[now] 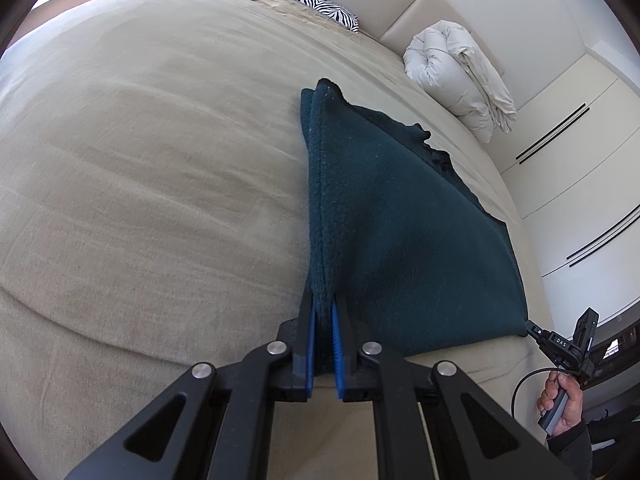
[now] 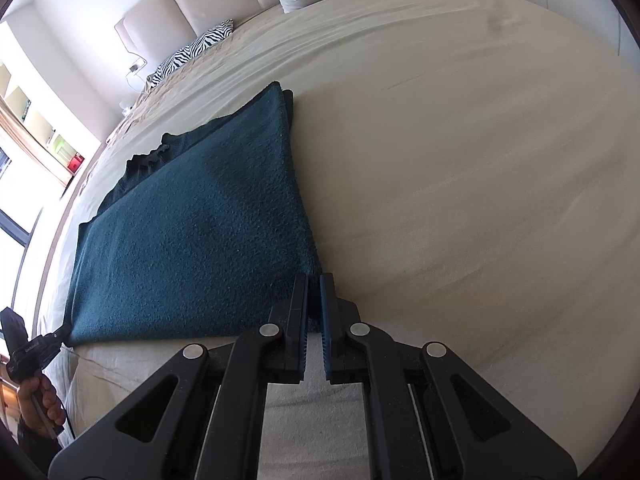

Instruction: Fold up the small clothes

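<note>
The left hand-held gripper [image 1: 325,304] is clenched on a near corner of the dark teal garment [image 1: 400,220], with the fleecy cloth pinched between its blue pads [image 1: 311,344]. The right hand-held gripper [image 2: 314,292] sits at the other near corner. The cloth's edge reaches in between its pads, and the left wrist view shows that corner drawn to a point at its tip, so it seems to be grasping too, though the pads show a small gap and the hold cannot be confirmed.

Each hand-held gripper is equally close to the garment, one at each near corner. From both, the garment runs straight ahead, its long axis pointing away toward the headboard, and it lies flat on the beige bed [image 1: 140,180] already doubled over: two layers show along the edge running away from each corner. My judgement is that the next fold means carrying the near edge forward over the garment onto its far end, both hands moving together.

The far end of the garment is hard to read. A rumpled darker strip, perhaps a ribbed hem or collar, pokes out from under the top layer, so the far corners may not line up. Beyond the garment lie a zebra-print pillow [image 1: 320,4] and a bundled white duvet [image 1: 456,76] against the headboard.
</note>
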`<state>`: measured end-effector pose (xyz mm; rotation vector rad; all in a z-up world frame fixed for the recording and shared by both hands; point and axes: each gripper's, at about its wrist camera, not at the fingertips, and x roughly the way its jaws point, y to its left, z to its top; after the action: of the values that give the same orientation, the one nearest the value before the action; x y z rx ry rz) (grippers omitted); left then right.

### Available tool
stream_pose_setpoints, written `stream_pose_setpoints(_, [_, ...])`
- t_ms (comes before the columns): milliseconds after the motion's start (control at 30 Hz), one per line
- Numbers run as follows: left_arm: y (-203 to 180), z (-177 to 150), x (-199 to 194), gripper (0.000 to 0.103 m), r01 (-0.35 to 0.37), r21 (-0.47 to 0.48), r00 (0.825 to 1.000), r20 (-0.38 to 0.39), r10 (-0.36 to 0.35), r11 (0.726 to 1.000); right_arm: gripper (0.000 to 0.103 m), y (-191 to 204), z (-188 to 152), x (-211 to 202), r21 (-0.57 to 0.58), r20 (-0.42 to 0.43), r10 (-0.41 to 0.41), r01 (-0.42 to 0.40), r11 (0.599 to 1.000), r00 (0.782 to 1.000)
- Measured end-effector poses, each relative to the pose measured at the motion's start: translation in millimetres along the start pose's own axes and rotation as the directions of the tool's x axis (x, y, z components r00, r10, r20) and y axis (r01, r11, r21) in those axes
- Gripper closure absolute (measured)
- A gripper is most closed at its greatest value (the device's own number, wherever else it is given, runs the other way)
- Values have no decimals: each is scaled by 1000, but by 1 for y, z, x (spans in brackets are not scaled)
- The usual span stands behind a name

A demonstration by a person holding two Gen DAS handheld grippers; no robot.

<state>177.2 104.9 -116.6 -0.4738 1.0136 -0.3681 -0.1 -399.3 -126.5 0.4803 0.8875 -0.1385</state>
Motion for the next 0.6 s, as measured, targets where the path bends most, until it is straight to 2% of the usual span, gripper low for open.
stream_pose_setpoints(267, [2,2,-1,94,8,-4,1000,-5,-8,1000,96,-6,1,2,39,-14,30,-29,999,999])
stream_pose_setpoints(333, [2,3,-7,89,2,-16,1000,-1,-2,1000,84,-10,3,-1,76,-27,27,-25,997,999])
stream_pose_setpoints(367, [2,4,-12,84,-10,-16,1000,4,10,1000,82,-12,4,-6,97,-15,28,-26,995,999])
stream_pose_setpoints(433, [-3,5,-29,81,-44,-4,998,48,44,999,73,-15,6,-24,126,46,19,-25,992,999])
stream_pose_setpoints(467, [-7,7,-38,73,-58,5,996,73,58,998,68,-16,8,-34,138,77,8,-18,990,997])
stream_pose_setpoints(500, [-12,12,-45,67,-65,13,993,103,64,998,50,-15,11,-43,153,106,5,-21,988,994])
stream_pose_setpoints(533, [-19,18,-50,65,-70,28,990,124,66,997,44,-13,15,-50,161,141,22,-45,986,990])
stream_pose_setpoints(600, [-40,36,-48,57,-61,80,989,141,49,995,44,3,27,-54,139,166,104,-127,982,981])
